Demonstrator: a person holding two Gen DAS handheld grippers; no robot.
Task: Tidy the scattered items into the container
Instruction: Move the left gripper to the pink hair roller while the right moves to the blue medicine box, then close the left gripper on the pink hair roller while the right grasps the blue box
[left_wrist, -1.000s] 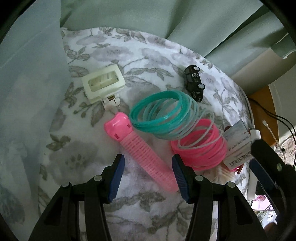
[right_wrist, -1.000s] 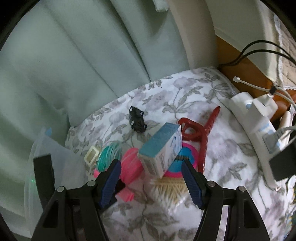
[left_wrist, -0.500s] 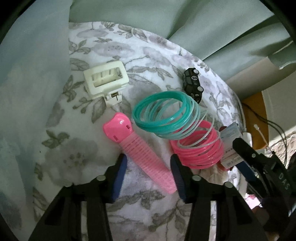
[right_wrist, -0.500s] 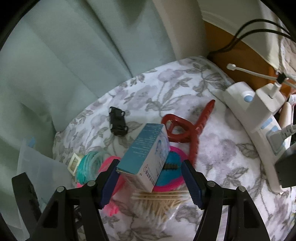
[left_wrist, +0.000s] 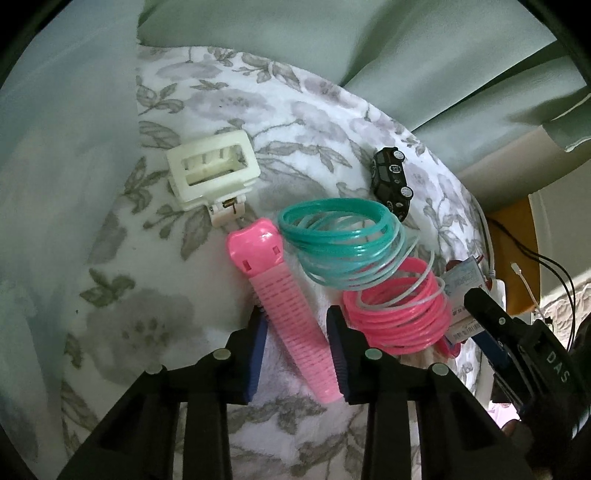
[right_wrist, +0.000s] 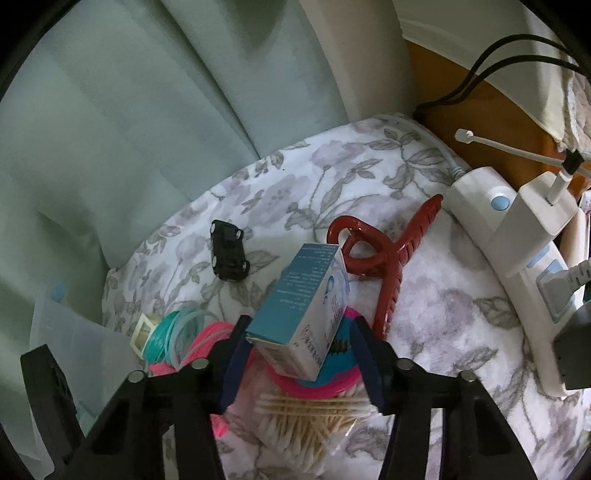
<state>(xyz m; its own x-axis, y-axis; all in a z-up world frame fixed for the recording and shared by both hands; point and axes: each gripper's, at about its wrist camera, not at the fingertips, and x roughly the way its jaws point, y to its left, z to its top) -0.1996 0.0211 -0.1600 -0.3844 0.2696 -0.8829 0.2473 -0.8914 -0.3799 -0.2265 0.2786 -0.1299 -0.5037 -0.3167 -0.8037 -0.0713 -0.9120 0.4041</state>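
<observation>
In the left wrist view a pink hair roller (left_wrist: 284, 295) lies on the floral cloth (left_wrist: 147, 332). My left gripper (left_wrist: 297, 321) is open and straddles its lower half, with small gaps on both sides. A teal and pink spring coil (left_wrist: 343, 240) sits just right of it. In the right wrist view a blue and white carton (right_wrist: 306, 306) leans on a pink and blue round item (right_wrist: 343, 365). My right gripper (right_wrist: 299, 339) is open around the carton's lower end. The translucent container (right_wrist: 66, 332) stands at the left.
A white claw clip (left_wrist: 210, 173) and a black toy car (left_wrist: 391, 184) lie further back. A red claw clip (right_wrist: 384, 258) lies behind the carton, and cotton swabs (right_wrist: 306, 417) are under the right gripper. A white power strip (right_wrist: 517, 258) with cables lines the right edge.
Both grippers have moved forward and down. The left fingers now flank the pink roller and the right fingers flank the carton. Both finger gaps have narrowed a little.
</observation>
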